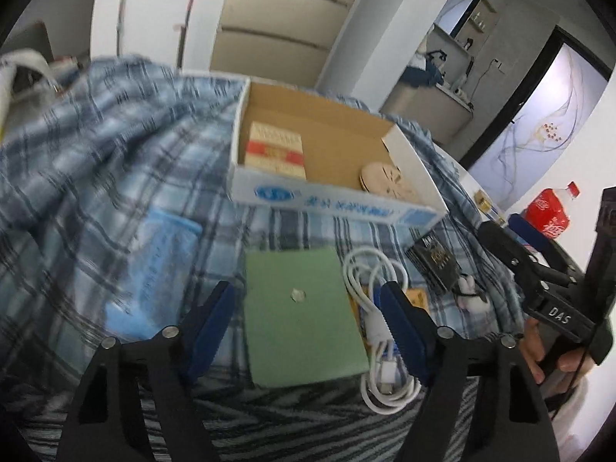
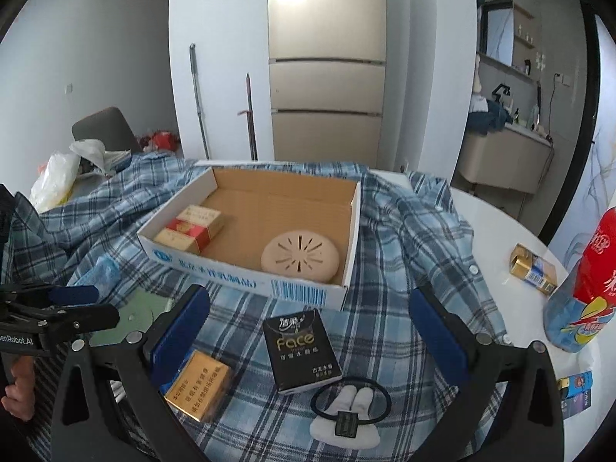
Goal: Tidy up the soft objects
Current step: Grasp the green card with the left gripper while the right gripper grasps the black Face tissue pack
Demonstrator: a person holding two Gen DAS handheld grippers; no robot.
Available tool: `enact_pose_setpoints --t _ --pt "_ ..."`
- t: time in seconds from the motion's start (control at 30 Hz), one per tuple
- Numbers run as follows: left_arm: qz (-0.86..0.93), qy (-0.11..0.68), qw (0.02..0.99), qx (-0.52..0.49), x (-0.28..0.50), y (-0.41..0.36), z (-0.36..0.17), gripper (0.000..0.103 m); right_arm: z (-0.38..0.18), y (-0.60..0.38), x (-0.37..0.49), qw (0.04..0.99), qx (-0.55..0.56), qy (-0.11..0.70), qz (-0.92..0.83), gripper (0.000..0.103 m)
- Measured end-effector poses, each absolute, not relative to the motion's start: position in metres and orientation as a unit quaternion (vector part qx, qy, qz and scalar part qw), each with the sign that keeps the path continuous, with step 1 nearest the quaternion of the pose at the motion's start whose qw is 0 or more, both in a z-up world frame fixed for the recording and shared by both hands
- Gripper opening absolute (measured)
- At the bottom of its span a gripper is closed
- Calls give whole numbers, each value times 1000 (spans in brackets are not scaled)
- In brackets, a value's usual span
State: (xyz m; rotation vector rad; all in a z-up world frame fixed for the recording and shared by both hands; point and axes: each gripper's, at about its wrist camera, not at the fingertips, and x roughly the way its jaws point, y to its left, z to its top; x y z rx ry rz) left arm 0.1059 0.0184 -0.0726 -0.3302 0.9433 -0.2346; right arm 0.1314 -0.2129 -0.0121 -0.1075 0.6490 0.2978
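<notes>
Surface: a blue plaid cloth (image 2: 404, 238) is spread, rumpled, over a white table (image 2: 496, 231).

Box: an open cardboard box (image 2: 292, 288) is set on the cloth. Inside it a red and cream packet (image 2: 190, 227) is seen at the left and a round beige vented disc (image 2: 300, 256) at the front right.

Green pad (image 1: 300, 315): a flat green square is laid on the cloth in front of the box. A coiled white cable (image 1: 379, 327) is found just beside its right edge, and a pale blue packet (image 1: 154, 269) to its left.

Black tissue pack (image 2: 302, 348): laid flat on the cloth, just in front of the box. An orange packet (image 2: 198, 385) is placed to its left. A black hair band with a white soft charm (image 2: 348, 412) is placed in front of it.

Off the cloth, on the bare table at the right: a gold battery pack (image 2: 533, 267) and a red-labelled bottle (image 2: 585, 288).

Left gripper (image 1: 308, 331): jaws are held apart, with the green pad seen between the blue fingers; contact with it cannot be told.

Right gripper (image 2: 308, 331): jaws are held wide apart above the black tissue pack, with nothing gripped.
</notes>
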Motion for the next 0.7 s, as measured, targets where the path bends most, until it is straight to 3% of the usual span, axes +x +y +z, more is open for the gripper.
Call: enact_pose_setpoints --t 0.17,0.5,0.7 --pt "-123 491 840 -195 114 24 -90 71 -17 -216 137 929 -42 336 147 103" --pt "-101 501 846 -152 115 13 -91 71 -19 -213 139 926 -50 343 150 103" --pt "-100 504 849 -124 116 4 -92 78 -26 -212 145 917 -53 366 148 103"
